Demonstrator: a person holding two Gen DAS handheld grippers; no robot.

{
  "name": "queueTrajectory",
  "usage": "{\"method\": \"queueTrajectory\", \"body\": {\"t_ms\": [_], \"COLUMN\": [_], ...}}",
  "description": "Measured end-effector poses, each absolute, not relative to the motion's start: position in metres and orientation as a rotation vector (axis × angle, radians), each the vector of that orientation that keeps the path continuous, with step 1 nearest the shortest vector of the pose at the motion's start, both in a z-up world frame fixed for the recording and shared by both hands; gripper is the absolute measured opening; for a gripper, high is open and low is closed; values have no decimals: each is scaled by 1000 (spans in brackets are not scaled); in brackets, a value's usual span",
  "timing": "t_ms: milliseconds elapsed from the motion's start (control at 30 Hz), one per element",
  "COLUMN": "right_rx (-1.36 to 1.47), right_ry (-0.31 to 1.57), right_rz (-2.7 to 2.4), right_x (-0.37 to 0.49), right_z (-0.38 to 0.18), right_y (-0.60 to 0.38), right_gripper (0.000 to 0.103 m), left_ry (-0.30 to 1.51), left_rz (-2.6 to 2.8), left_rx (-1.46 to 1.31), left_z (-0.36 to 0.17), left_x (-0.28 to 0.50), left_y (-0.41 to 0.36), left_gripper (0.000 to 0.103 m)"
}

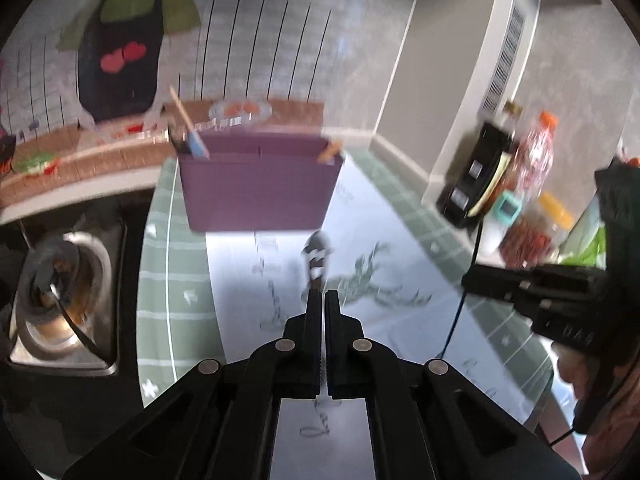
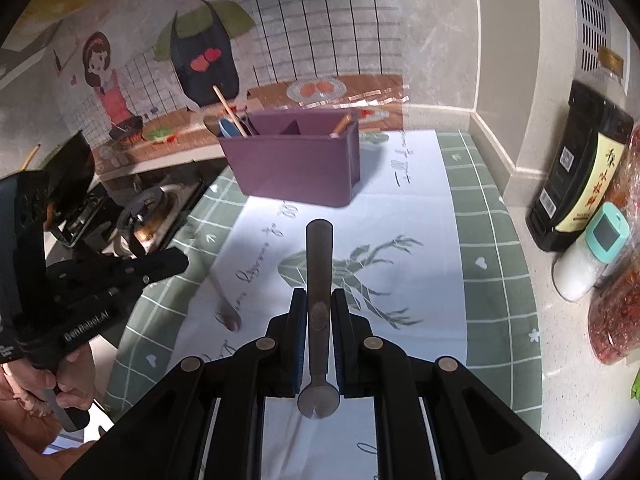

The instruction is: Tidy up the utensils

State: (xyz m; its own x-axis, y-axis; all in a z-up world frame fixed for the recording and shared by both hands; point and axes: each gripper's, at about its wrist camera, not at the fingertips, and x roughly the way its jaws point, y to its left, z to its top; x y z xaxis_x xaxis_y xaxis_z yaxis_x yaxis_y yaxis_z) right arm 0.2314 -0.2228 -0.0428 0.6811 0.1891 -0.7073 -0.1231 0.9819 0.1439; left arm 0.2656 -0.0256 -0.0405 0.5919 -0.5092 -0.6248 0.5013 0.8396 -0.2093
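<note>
Clamped in the right claw [image 2: 316,316], a metal spoon [image 2: 319,280] points handle-first toward a purple utensil holder [image 2: 296,164] at the far end of the tabletop's patterned cloth [image 2: 420,216]. At its side, the left claw [image 1: 323,300] pinches a thin utensil [image 1: 317,258], too blurred to identify, above the cloth. A second spoon [image 2: 228,312] lies on the cloth between them. Chopsticks [image 2: 230,110] stand in the holder's left compartment.

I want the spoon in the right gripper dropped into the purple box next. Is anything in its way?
Nothing visible blocks it. Between the spoon in the right gripper and the purple box lies only bare cloth.
</note>
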Motion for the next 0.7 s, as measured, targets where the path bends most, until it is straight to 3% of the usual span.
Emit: {"method": "queueTrajectory", "body": {"t_ms": [133, 333, 400, 467, 700], "right_rx": [73, 67, 74, 83, 87], "right_ry": [772, 796, 803, 804, 805], "right_rz": [188, 183, 180, 180, 174], "right_x": [230, 236, 238, 239, 242], "right_z": [-32, -34, -37, -39, -42], "right_y": [-218, -221, -224, -227, -234], "right_gripper": [11, 11, 11, 11, 11], "left_ry": [719, 942, 1032, 1104, 1198], "left_rz": [-568, -588, -593, -564, -461], "left_rx": [-13, 28, 28, 58, 290], "left_z": [-29, -59, -77, -93, -127], "left_x": [276, 313, 326, 334, 347], "left_y": [-23, -40, -52, -65, -109], "left_gripper": [1, 5, 14, 31, 31]}}
